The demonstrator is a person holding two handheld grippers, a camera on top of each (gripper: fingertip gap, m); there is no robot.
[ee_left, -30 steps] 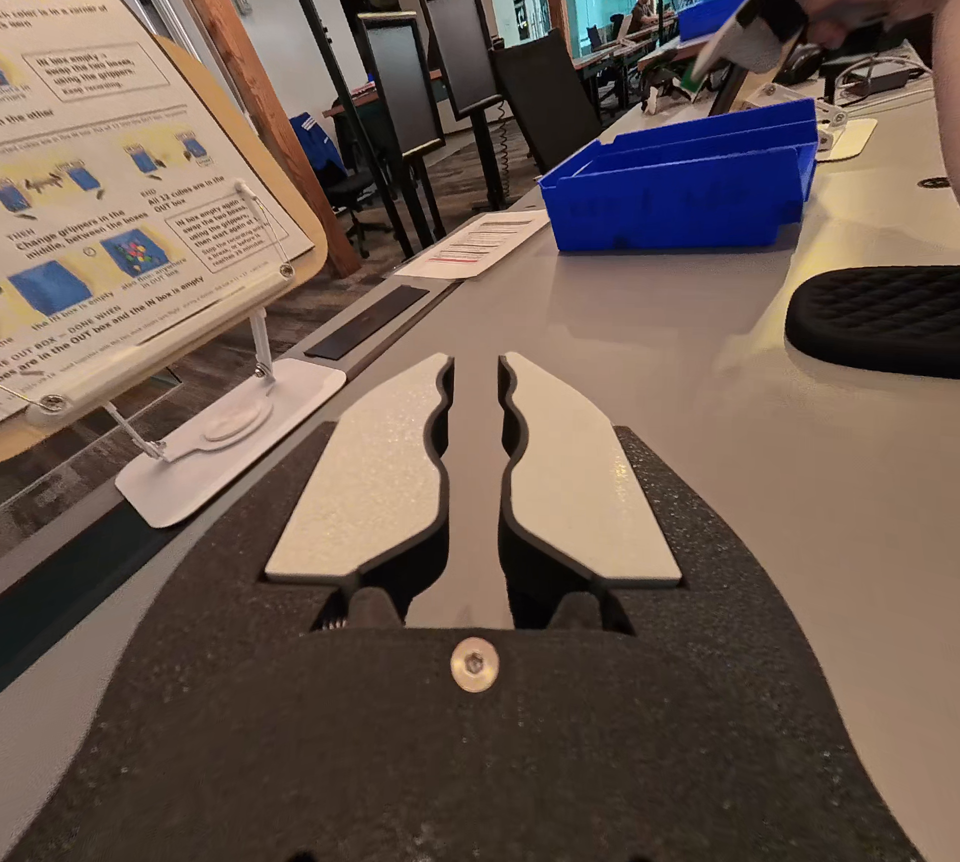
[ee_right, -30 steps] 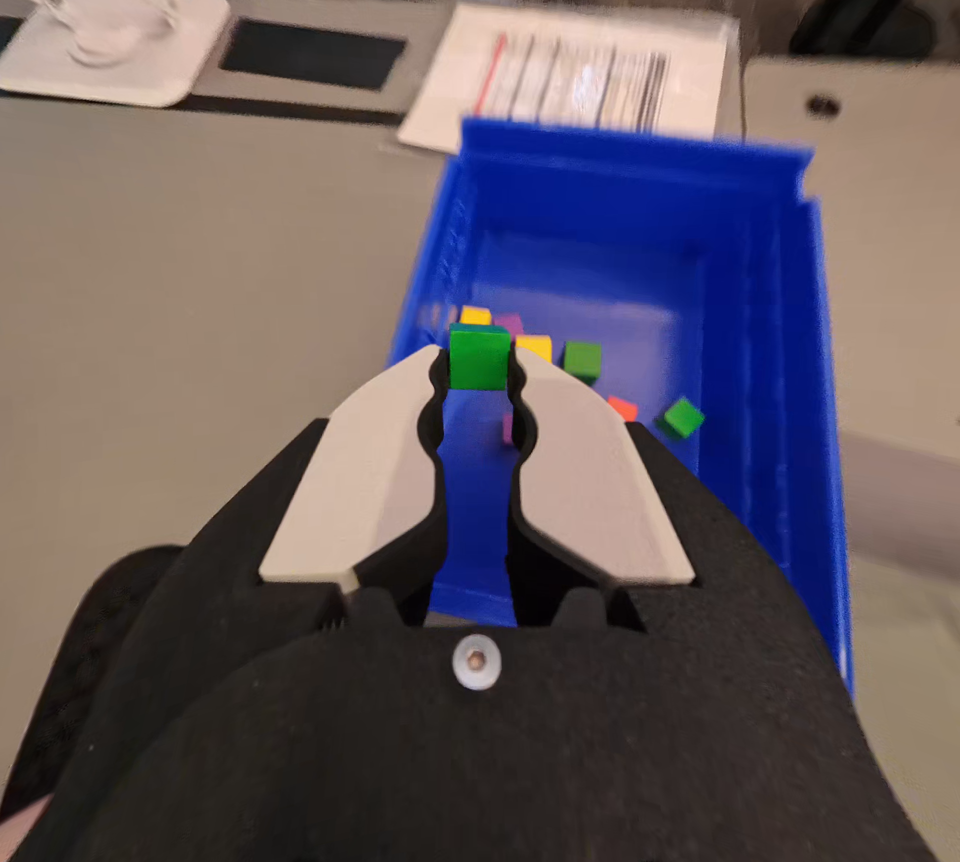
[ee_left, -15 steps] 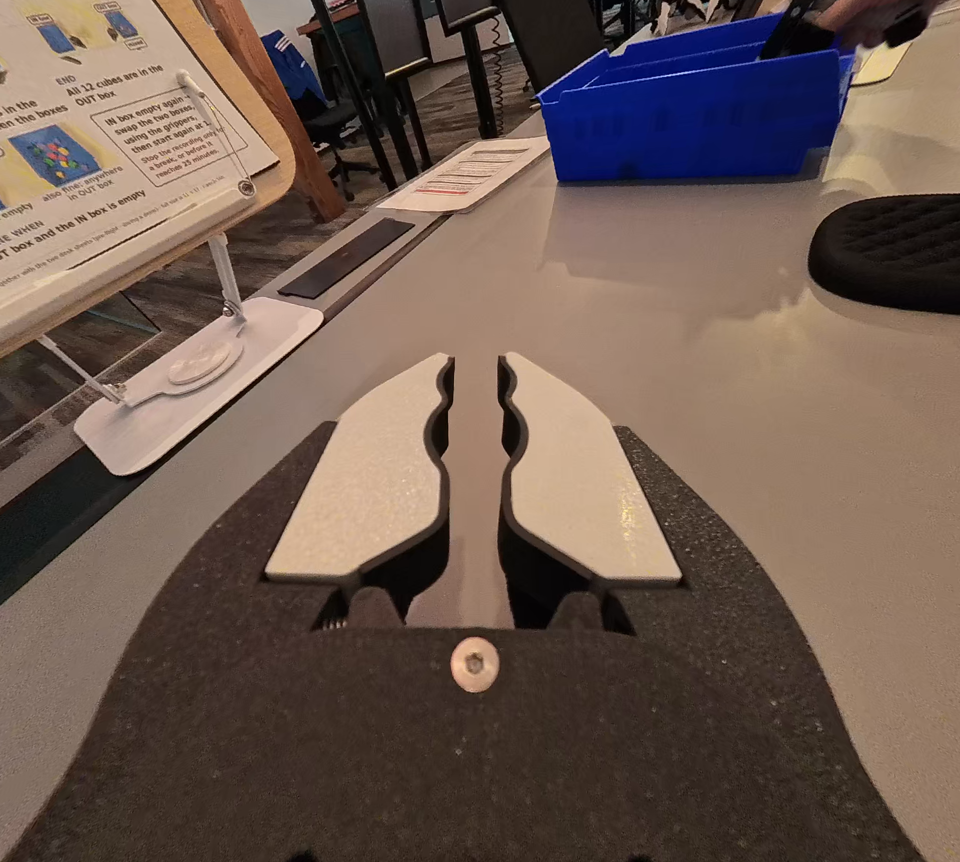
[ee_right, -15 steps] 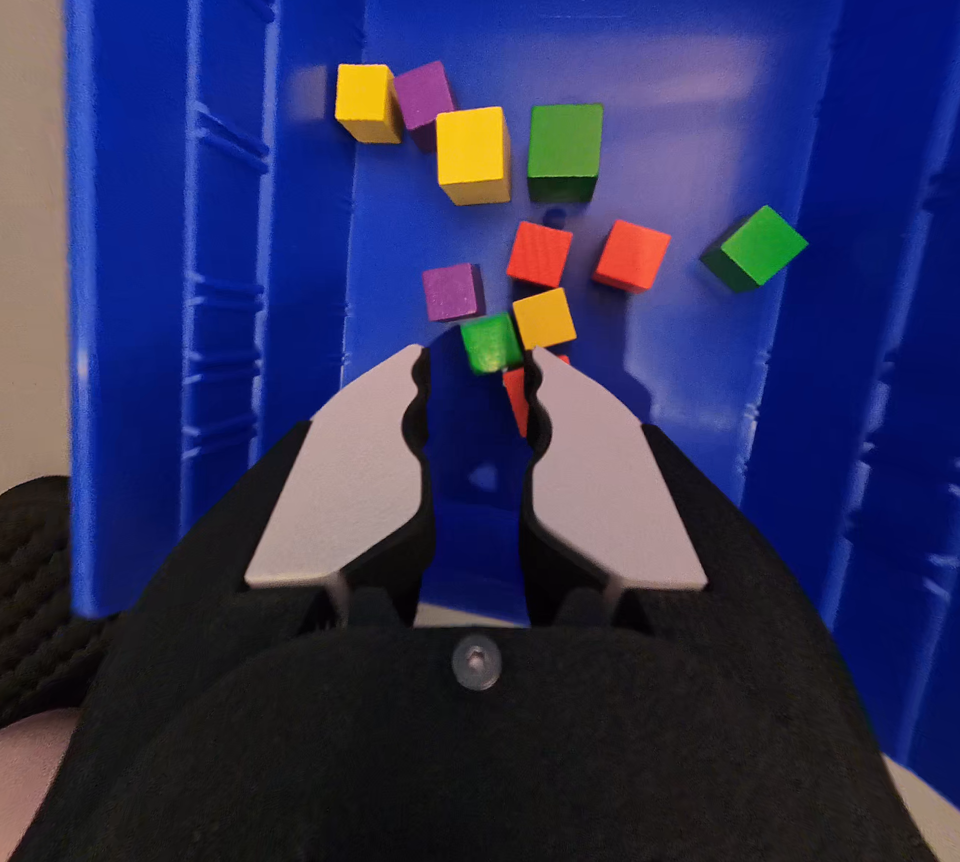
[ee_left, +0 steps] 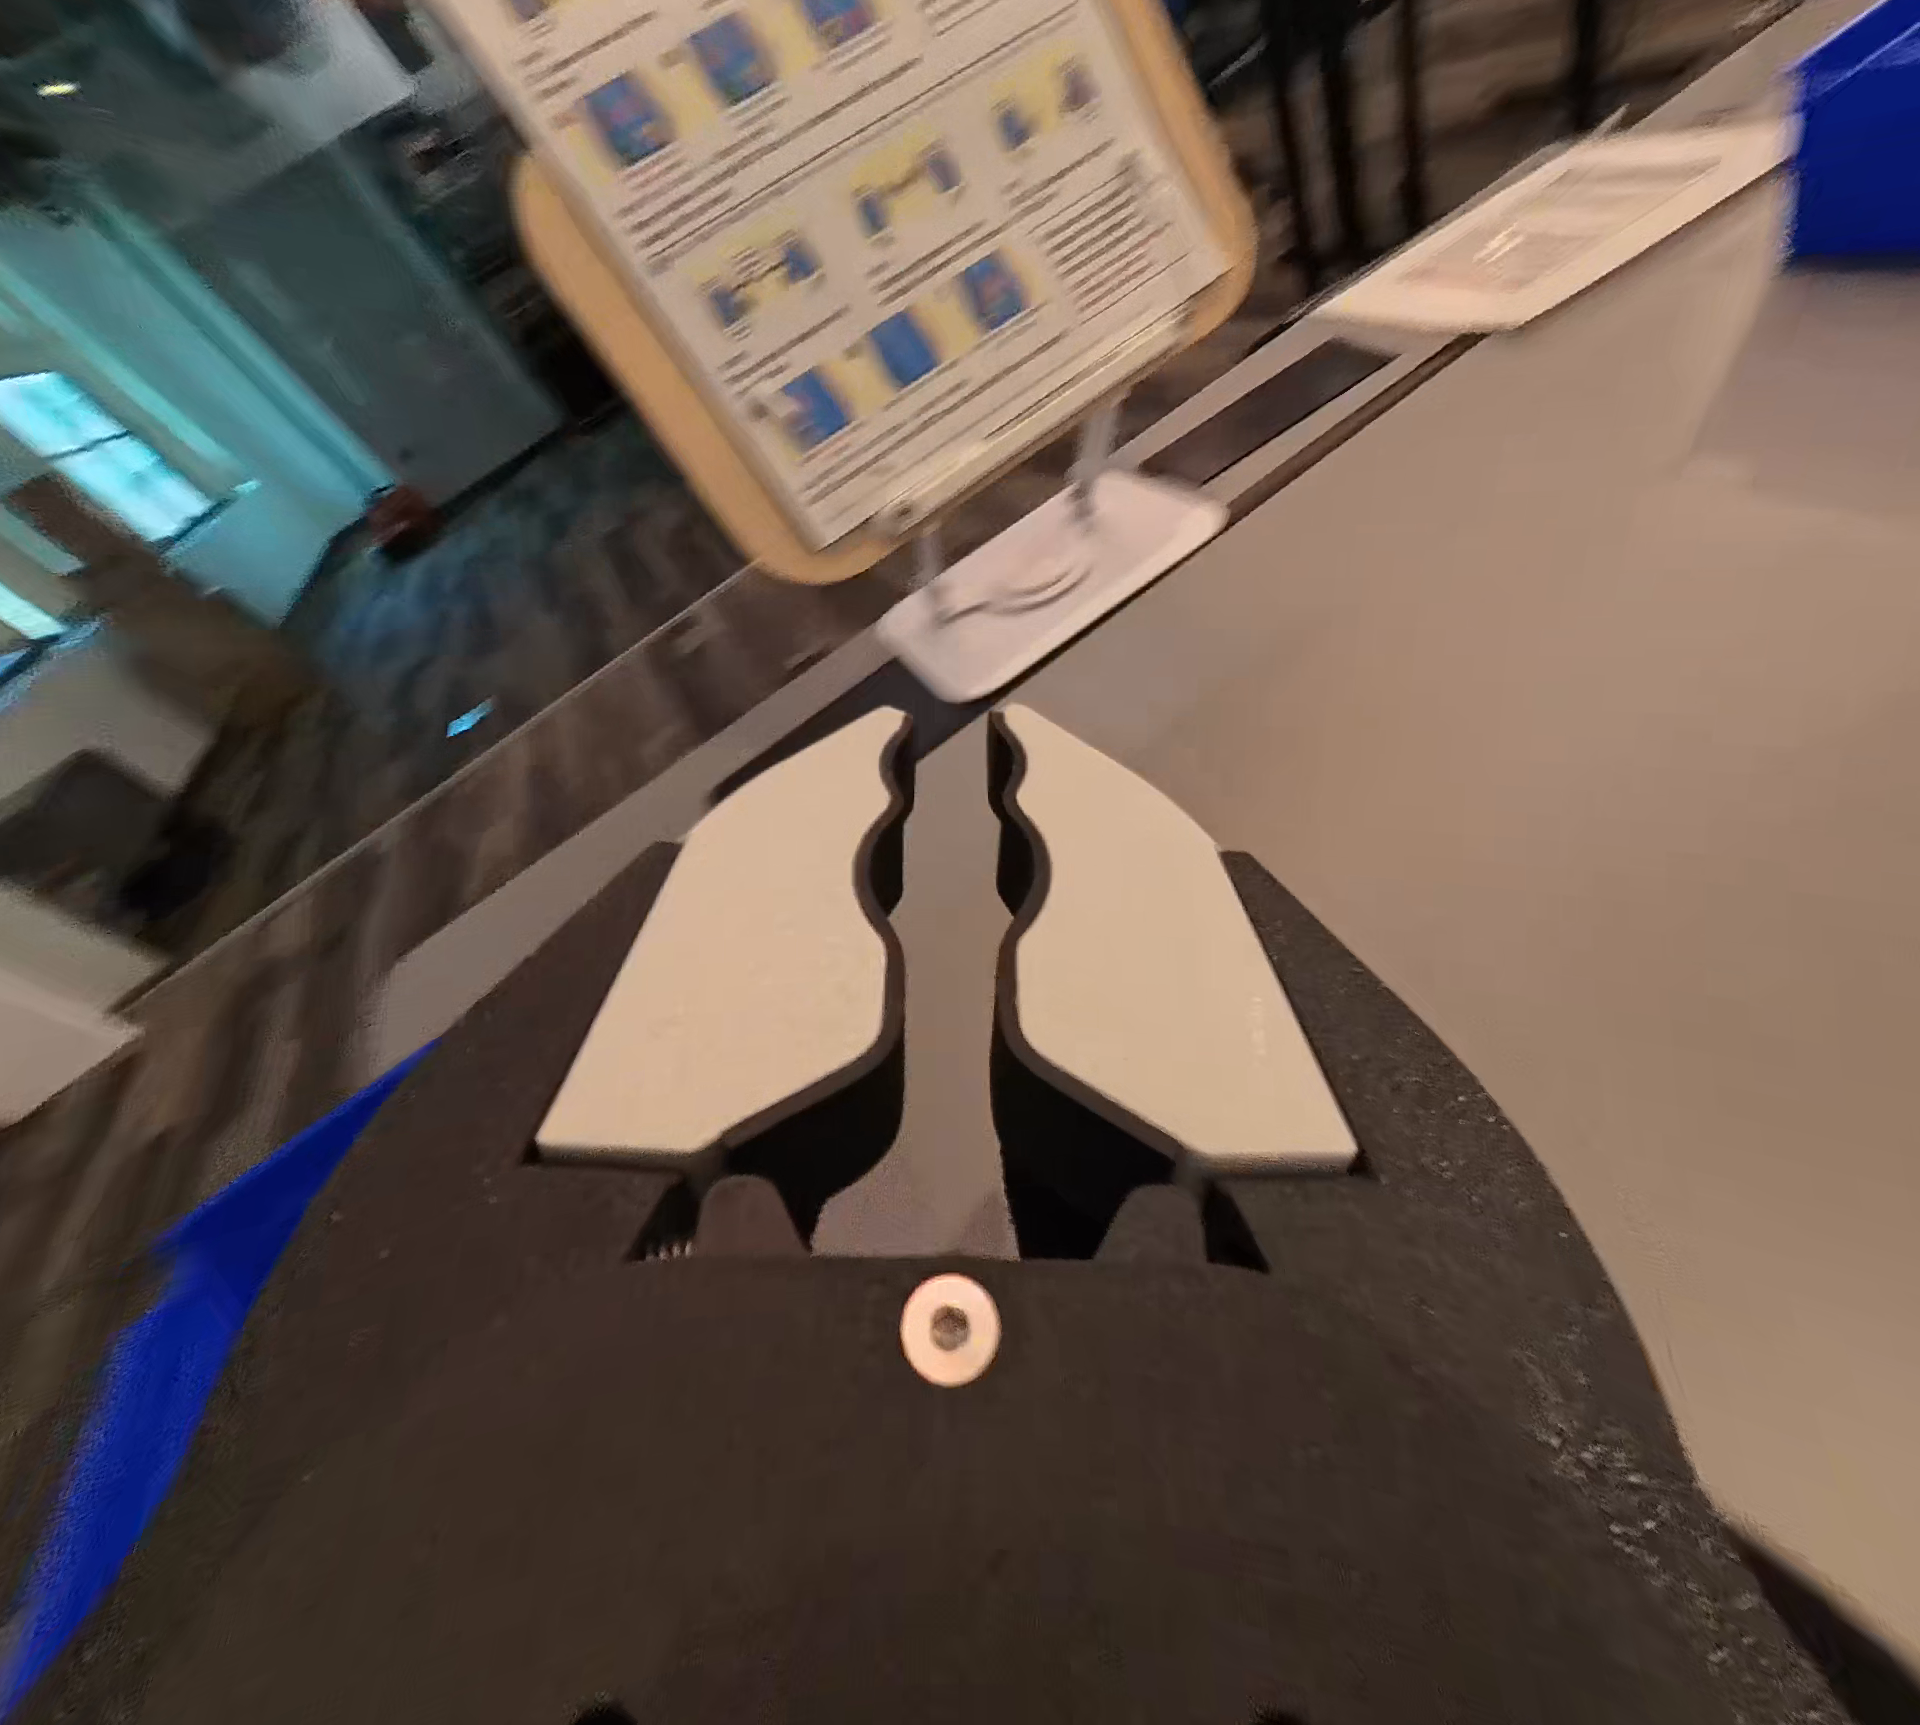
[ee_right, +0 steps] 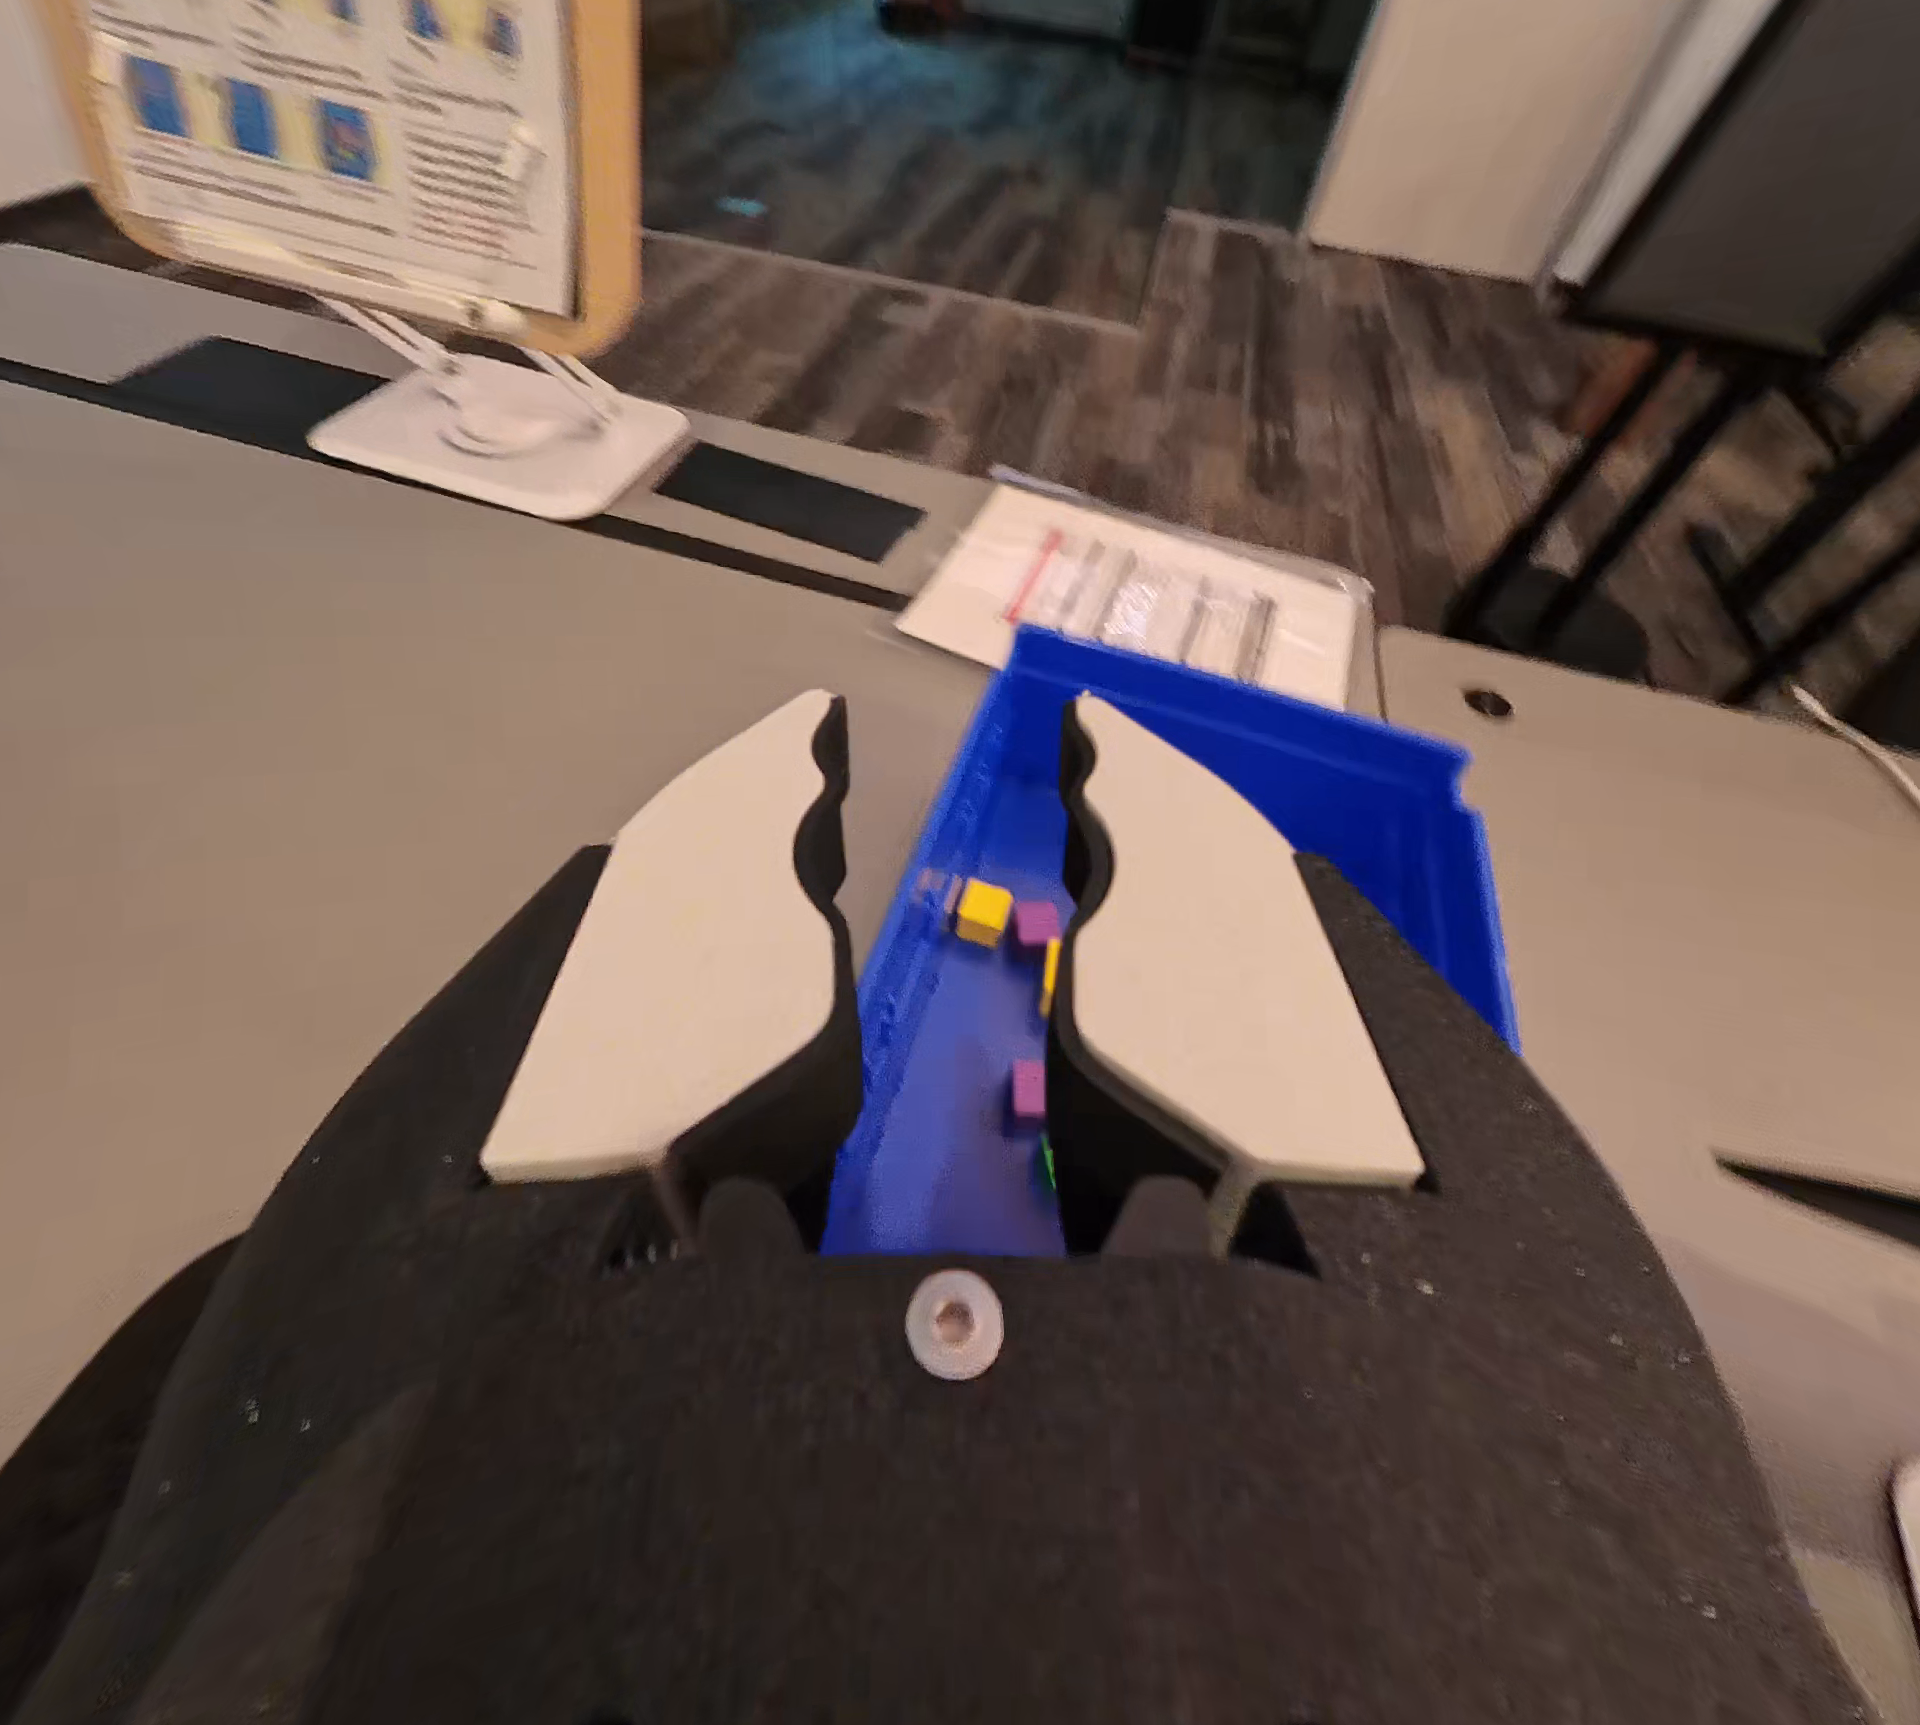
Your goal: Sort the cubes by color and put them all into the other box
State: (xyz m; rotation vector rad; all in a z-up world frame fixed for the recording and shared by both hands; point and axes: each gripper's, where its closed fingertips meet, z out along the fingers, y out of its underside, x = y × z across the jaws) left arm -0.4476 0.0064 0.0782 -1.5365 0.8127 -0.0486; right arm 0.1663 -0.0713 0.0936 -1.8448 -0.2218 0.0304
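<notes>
2 purple cubes [ee_right: 1032, 925] and 1 yellow cube [ee_right: 982, 910] in blue box [ee_right: 1382, 802], right hand-held gripper [ee_right: 951, 719] spread empty, left hand-held gripper [ee_left: 948, 730] narrowly apart

Even, soft indoor light, moderately bright; a cool teal glow from a window [ee_left: 73, 449] at far left. Both views are smeared by motion blur: the instruction board [ee_left: 831, 148] and blue box [ee_right: 1299, 802] are soft. Wide-angle bending curves the table [ee_left: 1558, 740] edge. Shadows are faint.
</notes>
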